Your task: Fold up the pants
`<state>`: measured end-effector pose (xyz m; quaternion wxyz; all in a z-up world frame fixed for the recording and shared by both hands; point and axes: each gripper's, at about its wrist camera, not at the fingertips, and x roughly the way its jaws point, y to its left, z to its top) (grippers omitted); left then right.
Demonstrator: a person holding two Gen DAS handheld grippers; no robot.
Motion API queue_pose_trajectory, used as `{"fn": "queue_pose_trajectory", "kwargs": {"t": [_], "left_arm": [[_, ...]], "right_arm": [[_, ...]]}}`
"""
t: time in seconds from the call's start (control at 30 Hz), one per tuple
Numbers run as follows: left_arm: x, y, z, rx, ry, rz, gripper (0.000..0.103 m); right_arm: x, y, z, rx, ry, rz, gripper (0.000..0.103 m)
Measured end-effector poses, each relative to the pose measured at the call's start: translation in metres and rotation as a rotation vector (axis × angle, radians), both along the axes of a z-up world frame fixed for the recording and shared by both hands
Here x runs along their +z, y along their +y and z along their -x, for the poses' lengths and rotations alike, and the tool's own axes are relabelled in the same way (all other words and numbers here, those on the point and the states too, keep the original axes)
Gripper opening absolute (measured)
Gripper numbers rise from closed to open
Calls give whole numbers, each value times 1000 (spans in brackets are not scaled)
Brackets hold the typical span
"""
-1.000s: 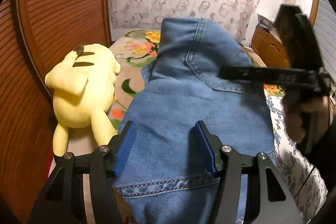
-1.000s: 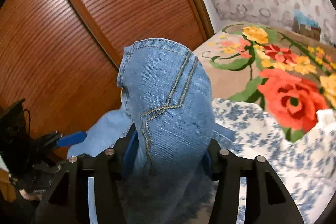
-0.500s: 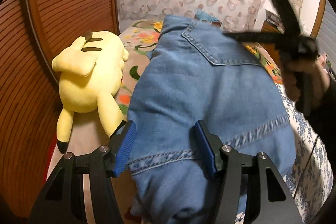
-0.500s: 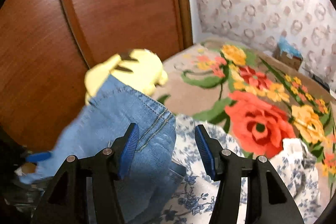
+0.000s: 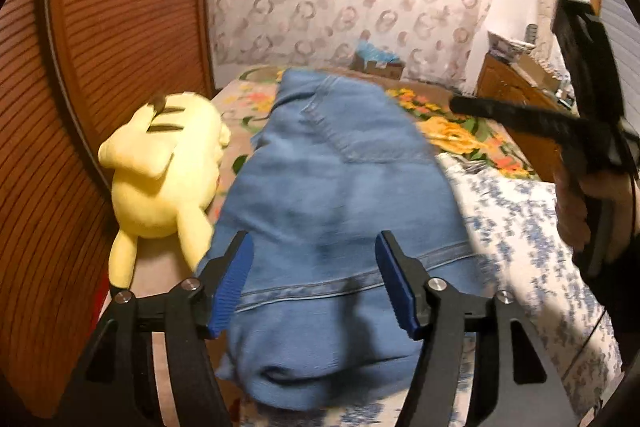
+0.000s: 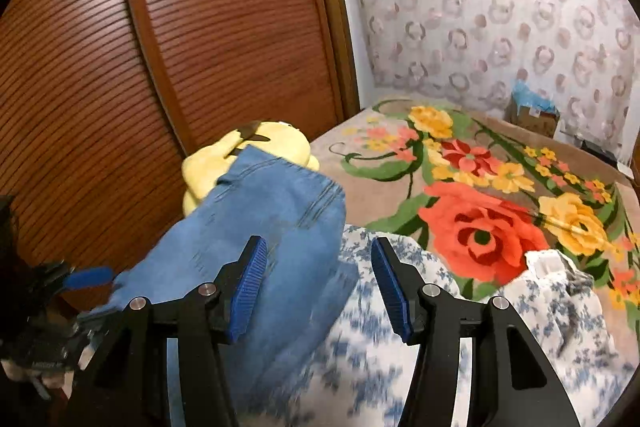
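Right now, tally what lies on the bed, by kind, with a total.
Blue jeans: 1
Yellow plush toy: 1
Blue-and-white floral cloth: 1
Cardboard box: 1
Total: 4

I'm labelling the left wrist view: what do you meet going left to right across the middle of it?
Ribbed brown wooden door → yellow plush toy → blue denim pants → blue-and-white floral sheet → hand holding the black right gripper.
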<state>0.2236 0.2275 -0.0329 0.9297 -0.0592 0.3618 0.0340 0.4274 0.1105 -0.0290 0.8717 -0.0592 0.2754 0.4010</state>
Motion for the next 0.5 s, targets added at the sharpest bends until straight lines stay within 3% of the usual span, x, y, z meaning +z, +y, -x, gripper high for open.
{"fn": "queue_pose_trajectory", "kwargs": {"t": [0.37,0.43,0.5], "left_arm": [[31,-65,23,-117,-83,26,89],[35,-77,29,-126,-95,23,100],[41,-92,36,-141,-114,16,103]], "right_arm": [[22,-106,114,-107,-57,-42,57],[23,-120,132,-131,-66,-46,57],[21,-133,147,-151,-67,-57,57]]}}
